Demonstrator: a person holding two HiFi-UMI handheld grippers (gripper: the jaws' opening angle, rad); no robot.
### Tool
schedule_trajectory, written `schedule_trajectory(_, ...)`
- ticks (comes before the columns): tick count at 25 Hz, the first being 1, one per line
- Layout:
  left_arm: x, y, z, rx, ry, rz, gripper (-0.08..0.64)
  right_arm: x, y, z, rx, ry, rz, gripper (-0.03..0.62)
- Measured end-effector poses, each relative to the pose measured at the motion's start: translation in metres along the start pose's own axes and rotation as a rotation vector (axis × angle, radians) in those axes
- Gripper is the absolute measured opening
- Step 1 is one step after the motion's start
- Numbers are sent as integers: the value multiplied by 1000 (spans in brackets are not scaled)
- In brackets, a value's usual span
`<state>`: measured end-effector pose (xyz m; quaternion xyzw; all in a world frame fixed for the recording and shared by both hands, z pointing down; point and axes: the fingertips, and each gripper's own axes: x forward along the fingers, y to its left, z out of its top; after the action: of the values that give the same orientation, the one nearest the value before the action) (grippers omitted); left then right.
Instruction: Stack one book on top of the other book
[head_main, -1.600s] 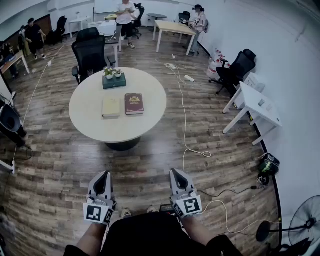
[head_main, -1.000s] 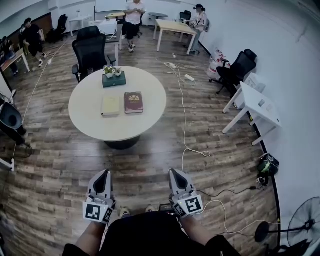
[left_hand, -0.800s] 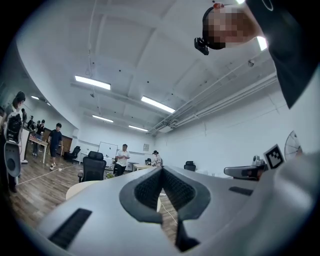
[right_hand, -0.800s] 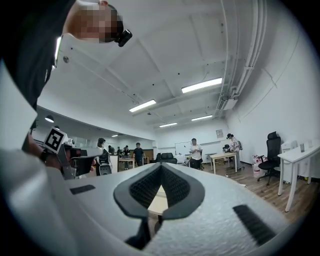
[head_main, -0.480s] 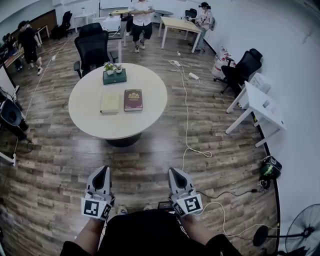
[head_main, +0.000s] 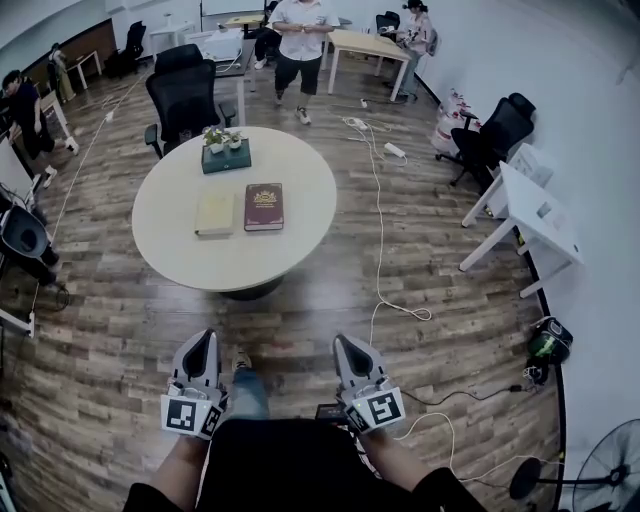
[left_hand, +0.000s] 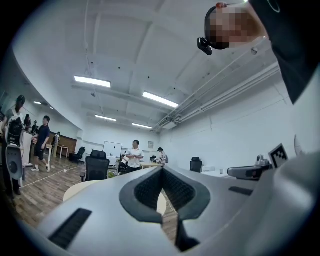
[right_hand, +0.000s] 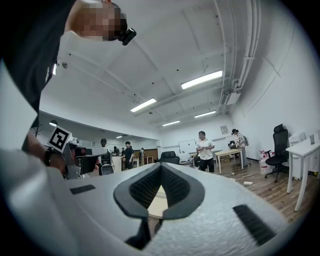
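Observation:
Two books lie side by side on a round beige table (head_main: 190, 255) ahead of me: a pale yellow book (head_main: 215, 213) on the left and a dark red book (head_main: 264, 206) on the right. Both grippers are far short of the table, held level over the wooden floor. My left gripper (head_main: 203, 338) is shut and holds nothing. My right gripper (head_main: 346, 341) is shut and holds nothing. In the left gripper view the left gripper's tips (left_hand: 161, 169) meet; the right gripper's tips (right_hand: 161, 165) meet in the right gripper view, with the table edge (right_hand: 156, 201) showing below them.
A green planter box (head_main: 221, 155) stands at the table's far side, with a black office chair (head_main: 183, 92) behind it. A person (head_main: 302, 45) walks beyond the table. A white cable (head_main: 380, 240) runs along the floor on the right, near white desks (head_main: 535, 215).
I have moved forward toward the round table, which now sits nearer in the head view. Both grippers stayed shut. The person behind the table has walked to the right.

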<state>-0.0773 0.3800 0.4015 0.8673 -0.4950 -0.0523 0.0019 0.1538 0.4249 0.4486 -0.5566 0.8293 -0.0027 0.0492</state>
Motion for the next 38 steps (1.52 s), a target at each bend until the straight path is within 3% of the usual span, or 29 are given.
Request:
schedule_trajectory(6, 87, 50, -24, -26, -5, -36, 6, 82, -33, -22, -9, 13, -29, 3)
schedule_trajectory(21, 380, 233, -38, -81, 15, -214, 6, 385, -120, -21, -73, 34, -173, 3)
schedule_trajectory(30, 460, 273, -59, -105, 40, -239, 5, 480, -148, -34, -92, 68, -171, 3)
schedule_trajectory(38, 490, 275, -81, -101, 92, -178, 5, 519, -173, -51, -55, 97, -88, 3)
